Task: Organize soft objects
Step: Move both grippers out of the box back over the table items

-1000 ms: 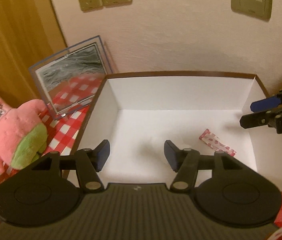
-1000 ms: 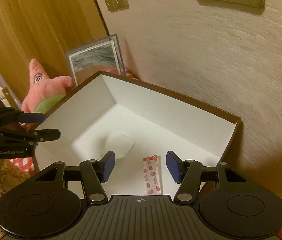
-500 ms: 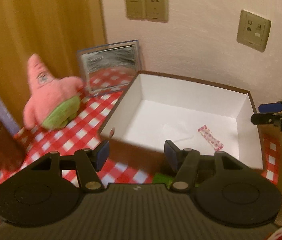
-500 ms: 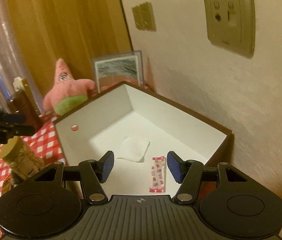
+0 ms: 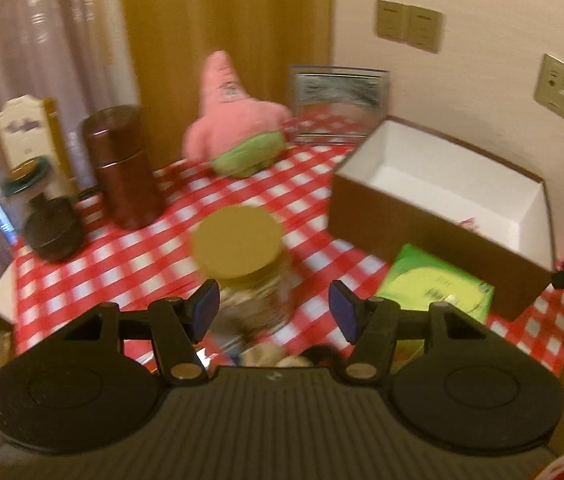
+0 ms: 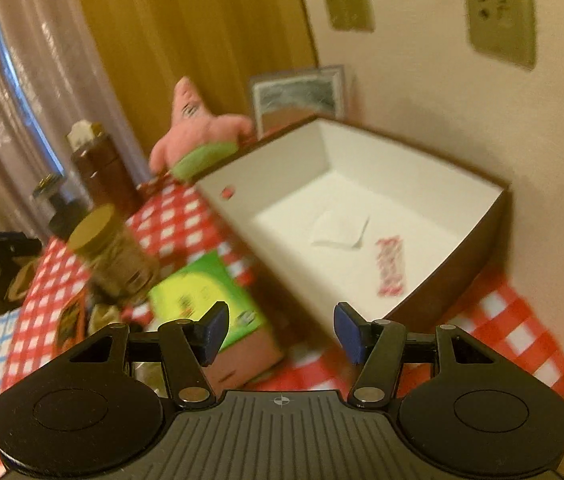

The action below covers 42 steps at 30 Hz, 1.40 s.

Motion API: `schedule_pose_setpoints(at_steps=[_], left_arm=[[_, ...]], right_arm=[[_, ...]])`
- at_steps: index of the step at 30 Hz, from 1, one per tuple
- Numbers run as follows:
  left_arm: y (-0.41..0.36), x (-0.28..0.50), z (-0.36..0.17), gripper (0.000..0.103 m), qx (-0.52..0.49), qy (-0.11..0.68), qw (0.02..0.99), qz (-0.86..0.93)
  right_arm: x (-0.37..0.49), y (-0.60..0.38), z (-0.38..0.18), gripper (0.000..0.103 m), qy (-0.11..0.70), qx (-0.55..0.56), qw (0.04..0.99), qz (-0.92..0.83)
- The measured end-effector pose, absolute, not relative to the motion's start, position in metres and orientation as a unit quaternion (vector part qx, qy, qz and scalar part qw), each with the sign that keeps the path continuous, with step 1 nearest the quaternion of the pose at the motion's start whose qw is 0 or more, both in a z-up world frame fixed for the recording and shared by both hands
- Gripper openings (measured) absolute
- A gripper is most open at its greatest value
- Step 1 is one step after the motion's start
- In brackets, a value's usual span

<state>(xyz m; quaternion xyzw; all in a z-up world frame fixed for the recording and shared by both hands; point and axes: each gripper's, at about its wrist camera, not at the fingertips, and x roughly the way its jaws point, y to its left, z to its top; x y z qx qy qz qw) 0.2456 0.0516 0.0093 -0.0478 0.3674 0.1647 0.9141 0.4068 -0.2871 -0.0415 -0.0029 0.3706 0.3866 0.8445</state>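
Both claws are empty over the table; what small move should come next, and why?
Probably send the left claw toward the pink plush toy. It sits outside the box, which already holds a white pad and a small packet.

The left gripper (image 5: 274,312) hangs with jaws apart over a gold-lidded jar (image 5: 242,258). A pink plush (image 5: 234,120) sits at the tablecloth's (image 5: 130,256) far edge, left of the box (image 5: 421,220).

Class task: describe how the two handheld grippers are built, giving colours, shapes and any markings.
Left gripper and right gripper look alike: a black ribbed body with a small crosshair mark, two round black discs, angled black link arms with silver pivot pins, and flat dark-blue fingers. No cables, hands or sleeves show.
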Motion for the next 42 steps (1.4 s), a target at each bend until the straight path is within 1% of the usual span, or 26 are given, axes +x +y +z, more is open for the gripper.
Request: schedule_pose_setpoints(at_steps=[7, 11, 14, 22, 26, 32, 35, 37, 39, 42], left_arm=[[0.084, 0.179, 0.002, 0.058, -0.073, 0.367, 0.902, 0.217], [0.096, 0.153, -0.007, 0.058, -0.080, 0.372, 0.891, 0.246], [0.100, 0.140, -0.016, 0.060, -0.081, 0.378, 0.886, 0.255], [0.105, 0.125, -0.041, 0.061, -0.102, 0.395, 0.876, 0.257], [0.106, 0.120, -0.050, 0.060, -0.107, 0.403, 0.872, 0.257], [0.113, 0.118, -0.067, 0.060, -0.113, 0.413, 0.864, 0.263], [0.119, 0.120, -0.079, 0.060, -0.120, 0.419, 0.861, 0.263], [0.123, 0.123, -0.090, 0.058, -0.121, 0.427, 0.857, 0.263], [0.127, 0.128, -0.102, 0.053, -0.119, 0.439, 0.851, 0.262], [0.136, 0.131, -0.119, 0.048, -0.133, 0.453, 0.843, 0.257]], right_arm=[[0.371, -0.256, -0.054, 0.059, 0.391, -0.003, 0.825, 0.408], [0.358, -0.236, -0.062, 0.059, 0.395, -0.012, 0.820, 0.414], [0.349, -0.224, -0.067, 0.059, 0.396, -0.017, 0.819, 0.415], [0.330, -0.205, -0.067, 0.059, 0.386, -0.030, 0.816, 0.429], [0.318, -0.191, -0.057, 0.059, 0.361, -0.034, 0.812, 0.457], [0.300, -0.141, -0.055, 0.059, 0.344, -0.056, 0.780, 0.520], [0.295, -0.108, -0.068, 0.058, 0.361, -0.065, 0.756, 0.542], [0.295, -0.086, -0.081, 0.055, 0.384, -0.063, 0.739, 0.549], [0.294, -0.065, -0.095, 0.050, 0.403, -0.071, 0.727, 0.551], [0.297, -0.041, -0.115, 0.047, 0.430, -0.079, 0.718, 0.542]])
